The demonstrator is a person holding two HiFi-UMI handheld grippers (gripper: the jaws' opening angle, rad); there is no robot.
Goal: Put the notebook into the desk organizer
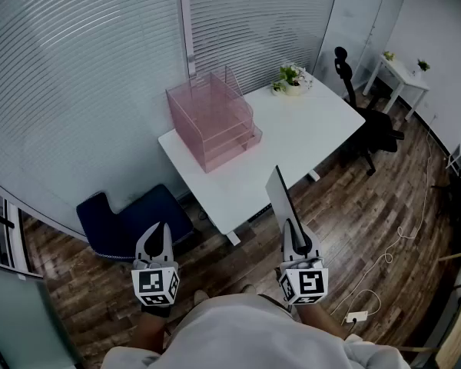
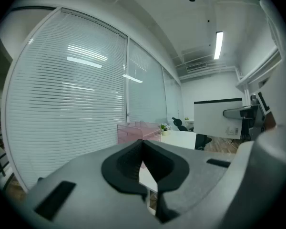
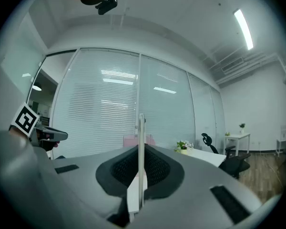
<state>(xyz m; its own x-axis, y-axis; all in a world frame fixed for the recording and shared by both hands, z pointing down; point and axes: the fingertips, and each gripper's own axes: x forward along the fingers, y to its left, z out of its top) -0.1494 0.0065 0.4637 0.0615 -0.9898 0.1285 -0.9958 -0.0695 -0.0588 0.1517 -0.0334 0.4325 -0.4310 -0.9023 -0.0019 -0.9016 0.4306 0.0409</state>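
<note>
A pink see-through desk organizer (image 1: 211, 118) with stacked trays stands at the left end of the white desk (image 1: 300, 133). My right gripper (image 1: 295, 237) is shut on a thin grey notebook (image 1: 279, 197), held upright and edge-on over the wooden floor, short of the desk's near edge. In the right gripper view the notebook (image 3: 141, 142) rises between the pads (image 3: 157, 168), with the organizer (image 3: 131, 140) far behind it. My left gripper (image 1: 157, 238) hangs shut and empty at the left, its dark pads (image 2: 128, 163) meeting; the organizer (image 2: 136, 130) shows beyond them.
A potted plant (image 1: 292, 78) sits at the desk's far end. A black office chair (image 1: 369, 121) stands to its right, a small white table (image 1: 402, 74) beyond. A dark blue seat (image 1: 134, 217) lies left of the desk, by the blinds. A cable and plug (image 1: 358, 315) lie on the floor.
</note>
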